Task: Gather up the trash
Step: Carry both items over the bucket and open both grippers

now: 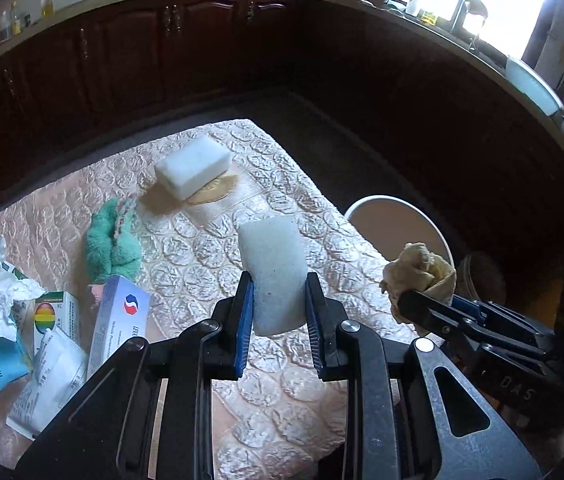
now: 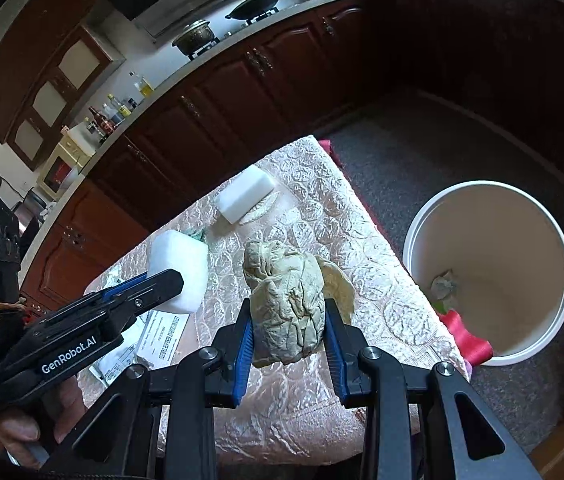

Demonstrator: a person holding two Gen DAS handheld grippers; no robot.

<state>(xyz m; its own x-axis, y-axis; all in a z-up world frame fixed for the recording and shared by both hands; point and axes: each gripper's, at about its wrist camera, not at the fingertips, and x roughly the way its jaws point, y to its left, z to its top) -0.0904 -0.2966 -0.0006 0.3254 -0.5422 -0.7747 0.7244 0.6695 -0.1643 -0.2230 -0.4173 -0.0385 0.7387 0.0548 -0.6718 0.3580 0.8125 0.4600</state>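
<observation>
A white foam block (image 1: pixel 277 272), rounded at its far end, is held upright above the table, clear of the quilted cloth. A crumpled beige paper wad (image 2: pixel 288 308) is likewise held aloft beside it. A white round bin (image 2: pixel 490 272) stands on the floor just beside the table, holding a small crumpled scrap (image 2: pixel 444 286) at its bottom.

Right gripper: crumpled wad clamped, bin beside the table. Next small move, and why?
Probably swing the right gripper sideways until it is over the white bin, then release. Its jaws are shut on the crumpled wad, which hangs above the table, not the bin's mouth.
</observation>
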